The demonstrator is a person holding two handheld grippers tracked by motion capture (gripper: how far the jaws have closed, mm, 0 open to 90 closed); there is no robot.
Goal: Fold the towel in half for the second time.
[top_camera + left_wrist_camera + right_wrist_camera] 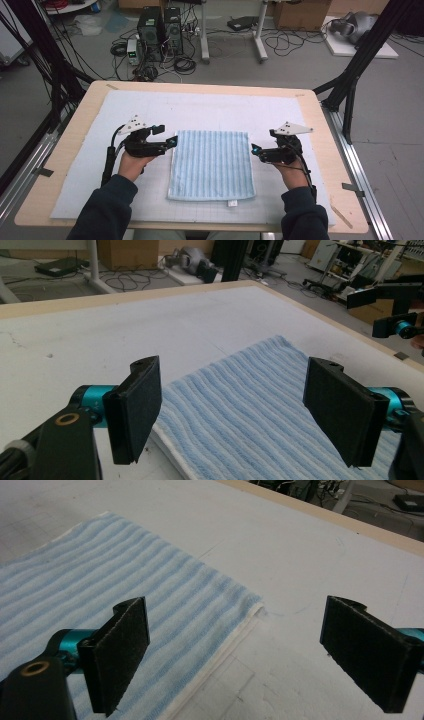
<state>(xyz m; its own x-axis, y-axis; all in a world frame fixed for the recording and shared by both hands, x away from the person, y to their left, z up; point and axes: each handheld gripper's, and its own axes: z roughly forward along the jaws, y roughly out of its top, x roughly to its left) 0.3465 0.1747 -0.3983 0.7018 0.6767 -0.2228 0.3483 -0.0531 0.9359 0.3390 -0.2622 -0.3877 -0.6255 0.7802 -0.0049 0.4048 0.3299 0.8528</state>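
Note:
A folded light-blue striped towel (210, 165) lies flat in the middle of the white mat, a small tag at its near edge. My left gripper (172, 141) hovers just off the towel's left edge, near its far corner, jaws wide apart and empty. In the left gripper view the towel (250, 415) spreads out below and between the two black pads (137, 407). My right gripper (256, 149) hovers at the towel's right edge, open with nothing held. In the right gripper view the towel's (115, 585) far corner lies between the jaws, under the left pad (120, 652).
The white mat (200, 107) covers most of the wooden table (320, 125). Black frame struts (350, 95) stand at the table's right and left sides. Computer towers (160, 32), cables and boxes sit on the floor beyond the far edge.

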